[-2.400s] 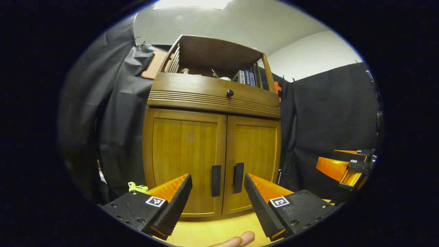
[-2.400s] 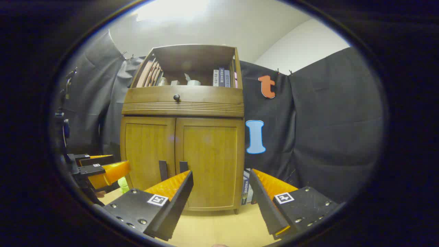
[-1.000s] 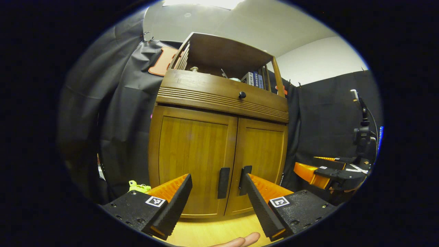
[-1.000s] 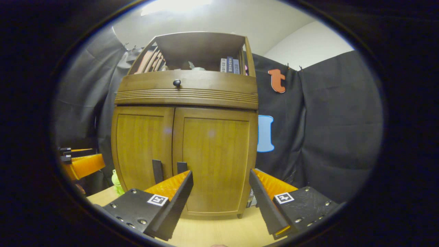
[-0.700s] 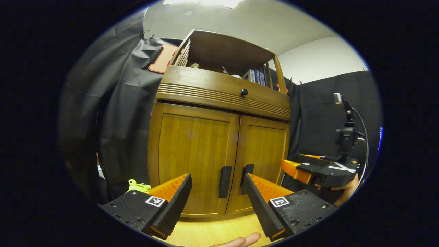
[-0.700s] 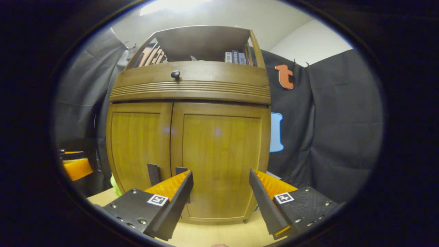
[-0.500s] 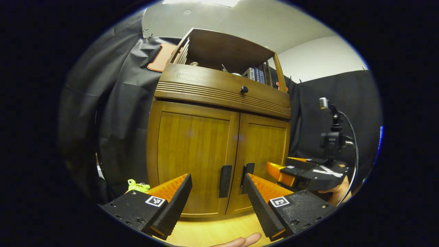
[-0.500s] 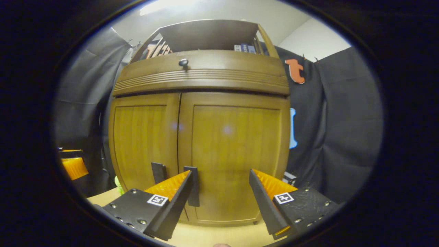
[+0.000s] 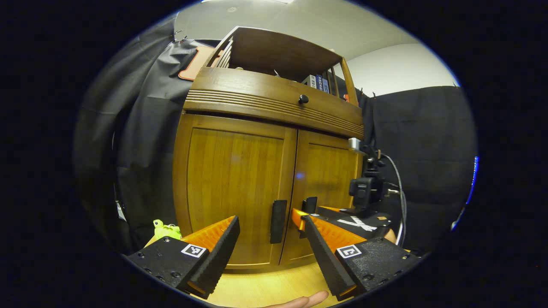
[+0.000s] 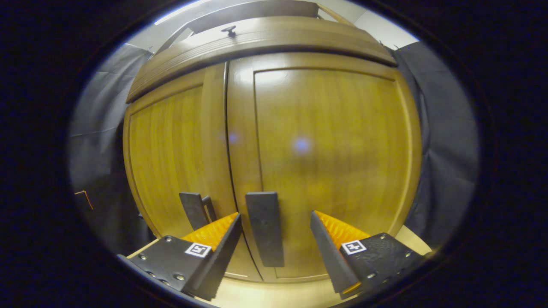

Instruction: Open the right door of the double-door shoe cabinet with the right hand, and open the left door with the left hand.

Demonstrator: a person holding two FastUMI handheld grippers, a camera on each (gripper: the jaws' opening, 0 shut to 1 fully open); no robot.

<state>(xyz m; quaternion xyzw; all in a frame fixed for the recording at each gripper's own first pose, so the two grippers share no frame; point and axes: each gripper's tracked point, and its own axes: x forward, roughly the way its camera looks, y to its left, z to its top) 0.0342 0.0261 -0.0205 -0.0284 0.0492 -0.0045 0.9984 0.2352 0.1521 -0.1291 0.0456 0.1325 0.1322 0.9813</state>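
Observation:
The wooden shoe cabinet (image 9: pixel 239 171) stands close ahead with both doors shut. In the right gripper view, the right door (image 10: pixel 325 145) looms large, and its dark upright handle (image 10: pixel 265 229) stands between the spread fingers of my right gripper (image 10: pixel 275 215), which is open and not pressing on it. The left door's handle (image 10: pixel 195 209) is just to its left. In the left gripper view, my left gripper (image 9: pixel 270 219) is open, a short way in front of the left door's handle (image 9: pixel 278 216). The right gripper (image 9: pixel 305 212) reaches in at the right door's handle (image 9: pixel 310 204).
A drawer with a dark knob (image 9: pixel 303 99) sits above the doors, and an open shelf with books (image 9: pixel 317 81) tops it. A small green toy (image 9: pixel 165 229) lies left of the cabinet on the light wooden surface (image 9: pixel 265 286). A person's fingertip (image 9: pixel 306 299) shows at the bottom.
My right gripper has moved forward to the cabinet until the right door's handle stands between its open fingers. My left gripper has drifted slightly closer. Both doors remain shut.

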